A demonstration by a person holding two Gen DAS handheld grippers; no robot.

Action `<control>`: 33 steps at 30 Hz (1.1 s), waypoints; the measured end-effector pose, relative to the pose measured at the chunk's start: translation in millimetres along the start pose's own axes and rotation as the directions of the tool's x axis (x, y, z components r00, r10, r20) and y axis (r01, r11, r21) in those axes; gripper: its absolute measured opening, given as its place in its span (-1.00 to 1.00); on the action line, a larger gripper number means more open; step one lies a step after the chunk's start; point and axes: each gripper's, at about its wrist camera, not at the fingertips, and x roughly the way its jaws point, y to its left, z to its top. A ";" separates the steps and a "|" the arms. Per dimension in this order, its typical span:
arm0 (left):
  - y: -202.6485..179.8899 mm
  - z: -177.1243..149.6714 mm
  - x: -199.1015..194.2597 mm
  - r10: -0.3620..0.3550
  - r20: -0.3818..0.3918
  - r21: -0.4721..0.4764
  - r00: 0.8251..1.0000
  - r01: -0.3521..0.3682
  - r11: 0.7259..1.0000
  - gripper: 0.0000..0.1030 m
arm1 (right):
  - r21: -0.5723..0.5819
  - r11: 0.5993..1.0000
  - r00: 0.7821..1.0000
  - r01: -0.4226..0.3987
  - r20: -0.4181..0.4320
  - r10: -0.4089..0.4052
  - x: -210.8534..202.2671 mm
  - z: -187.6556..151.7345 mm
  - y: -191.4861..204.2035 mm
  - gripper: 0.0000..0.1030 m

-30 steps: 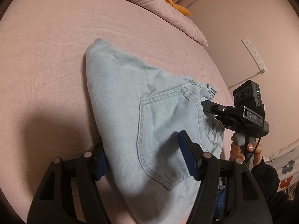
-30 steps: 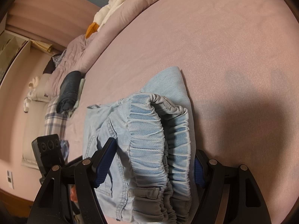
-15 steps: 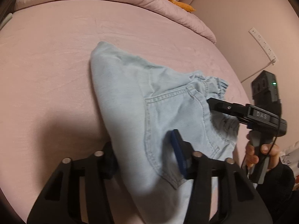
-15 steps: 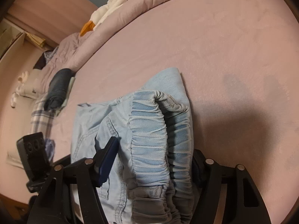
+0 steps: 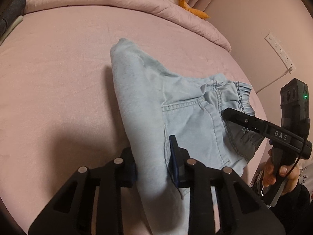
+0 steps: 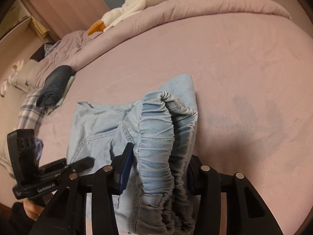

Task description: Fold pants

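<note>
A pair of light blue denim pants with an elastic waistband (image 5: 176,105) lies partly folded on a pink bedsheet (image 5: 58,68), near the bed's front edge. The left gripper (image 5: 153,163), black with blue pads, has just been closing and now pinches a folded edge of the pants beside the back pocket. The right gripper (image 6: 158,168) has also been closing around the gathered waistband (image 6: 156,137), which bunches up between its fingers; the pads seem to press the fabric, though the far pad is hidden behind cloth. In the left wrist view a hand (image 5: 277,174) grasps the right gripper's handle. At the far side lie a rumpled pink quilt (image 6: 195,5) and a white plush goose with orange beak (image 6: 137,2).
</note>
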 end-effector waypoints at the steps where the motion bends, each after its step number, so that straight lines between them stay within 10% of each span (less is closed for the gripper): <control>1: -1.0 0.1 -1.9 -0.002 0.005 0.003 1.000 0.002 1.000 -0.49 | -0.011 1.000 1.000 0.006 0.007 -0.006 -3.2 0.1 1.4 -0.11; 33: 37.2 -15.9 -98.3 0.100 0.189 -0.029 0.977 -0.096 0.995 -0.56 | -0.227 0.970 0.993 -0.088 0.058 0.103 -5.9 4.3 119.6 -0.21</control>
